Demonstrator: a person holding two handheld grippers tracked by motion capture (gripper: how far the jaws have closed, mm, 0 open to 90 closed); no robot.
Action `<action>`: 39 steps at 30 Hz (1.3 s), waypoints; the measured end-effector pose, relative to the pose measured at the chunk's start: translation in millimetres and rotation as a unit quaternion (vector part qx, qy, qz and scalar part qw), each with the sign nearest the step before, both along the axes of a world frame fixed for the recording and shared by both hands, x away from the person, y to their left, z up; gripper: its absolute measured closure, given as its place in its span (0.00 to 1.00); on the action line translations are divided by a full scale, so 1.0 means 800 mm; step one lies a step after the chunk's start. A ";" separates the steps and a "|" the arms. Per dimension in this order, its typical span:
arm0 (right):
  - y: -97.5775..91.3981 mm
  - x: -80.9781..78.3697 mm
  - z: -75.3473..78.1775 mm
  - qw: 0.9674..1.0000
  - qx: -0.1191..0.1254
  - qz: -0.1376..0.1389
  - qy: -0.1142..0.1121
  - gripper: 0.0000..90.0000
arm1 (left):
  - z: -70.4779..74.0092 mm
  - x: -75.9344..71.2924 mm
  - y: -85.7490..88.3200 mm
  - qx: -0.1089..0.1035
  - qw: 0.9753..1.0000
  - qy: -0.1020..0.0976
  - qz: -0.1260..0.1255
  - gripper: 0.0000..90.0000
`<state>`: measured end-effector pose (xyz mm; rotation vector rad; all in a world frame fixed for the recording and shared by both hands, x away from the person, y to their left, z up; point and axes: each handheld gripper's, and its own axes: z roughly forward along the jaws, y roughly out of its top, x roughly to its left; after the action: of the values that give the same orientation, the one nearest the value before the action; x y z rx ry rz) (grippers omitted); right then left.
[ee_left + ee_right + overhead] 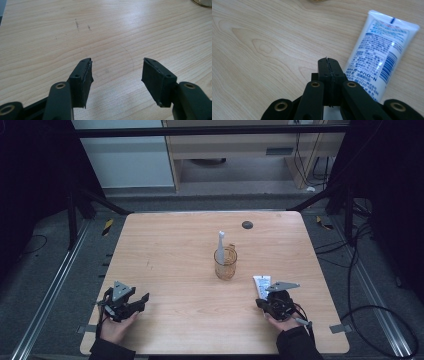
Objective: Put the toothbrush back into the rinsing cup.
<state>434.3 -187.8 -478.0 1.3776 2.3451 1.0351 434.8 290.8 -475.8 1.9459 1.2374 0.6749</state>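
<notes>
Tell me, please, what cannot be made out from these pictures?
- Toothpaste tube: its cap end is hidden behind the right tongs in the right gripper view.
- Glass cup: cut off by the top edge in both gripper views.
- Dark round spot: too small to identify, high view.

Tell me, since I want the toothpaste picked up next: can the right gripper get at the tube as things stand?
Probably yes, once it opens. The toothpaste tube lies flat on bare table right beside the right gripper, with nothing between them. But its fingers are shut together, so they must open first.
</notes>
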 end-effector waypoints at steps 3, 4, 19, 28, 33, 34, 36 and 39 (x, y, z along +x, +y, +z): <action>-0.006 -0.004 -0.001 1.000 -0.004 -0.004 0.002 1.00 | 0.000 0.000 0.000 0.000 1.000 0.000 0.000 0.45; -0.007 -0.004 -0.001 1.000 -0.002 -0.005 0.003 1.00 | 0.000 0.000 0.000 0.000 1.000 0.000 0.000 0.45; -0.025 -0.012 0.000 1.000 -0.019 -0.021 -0.002 1.00 | 0.000 0.000 0.000 0.000 1.000 0.001 -0.001 0.45; -0.026 -0.008 0.023 0.999 -0.018 -0.025 -0.035 0.93 | -0.001 0.001 0.000 -0.002 1.000 0.002 -0.002 0.45; -0.028 0.002 0.038 0.998 -0.026 -0.033 -0.048 0.80 | -0.001 0.002 0.000 -0.001 1.000 0.003 -0.003 0.45; -0.028 0.004 0.039 0.998 -0.028 -0.034 -0.045 0.76 | -0.001 0.002 0.000 -0.001 1.000 0.003 -0.003 0.45; -0.028 0.007 0.040 0.998 -0.034 -0.034 -0.043 0.72 | -0.001 0.002 0.000 -0.001 1.000 0.003 -0.003 0.45; -0.028 0.017 0.042 0.997 -0.053 -0.035 -0.035 0.59 | -0.001 0.002 0.000 -0.001 1.000 0.003 -0.003 0.45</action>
<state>447.6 -210.0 -444.3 1.3521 2.2495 0.9102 436.6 290.5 -476.8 1.9507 1.2349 0.6653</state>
